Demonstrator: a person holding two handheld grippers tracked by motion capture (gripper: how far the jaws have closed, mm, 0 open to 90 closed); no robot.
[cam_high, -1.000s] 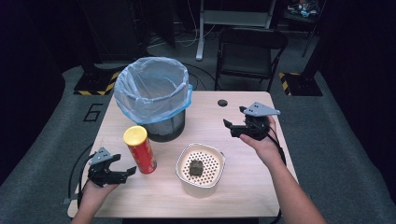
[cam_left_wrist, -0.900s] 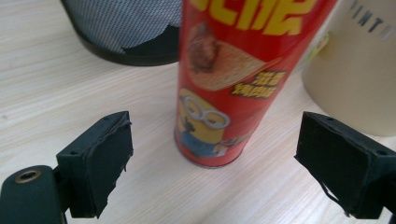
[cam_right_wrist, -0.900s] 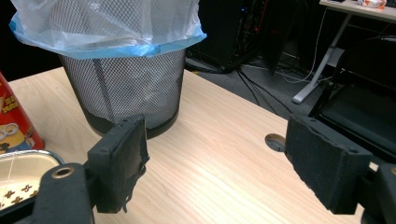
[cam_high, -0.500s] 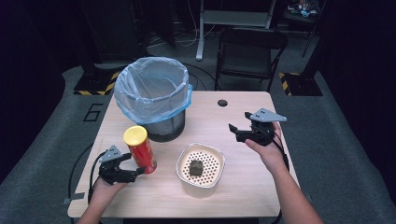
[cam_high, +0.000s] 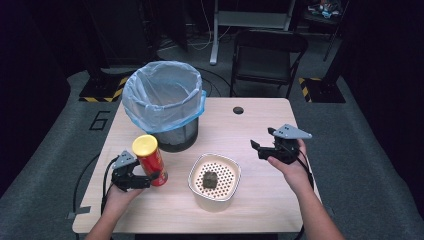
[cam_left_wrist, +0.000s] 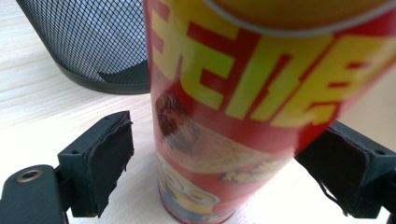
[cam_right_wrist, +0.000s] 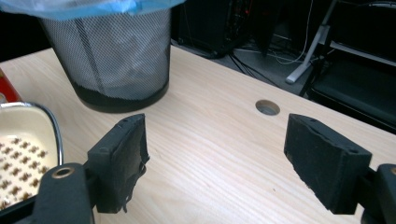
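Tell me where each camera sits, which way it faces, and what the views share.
High view: above the person's side, looking forward and down on the table; both forearms, left hand-held gripper, right hand-held gripper.
Left gripper view: rides the left hand-held gripper, facing the red can standing between its open jaws.
Right gripper view: rides the right hand-held gripper, looking across bare table toward the mesh bin; jaws open, nothing between them.
Shared: the mesh bin and the can.
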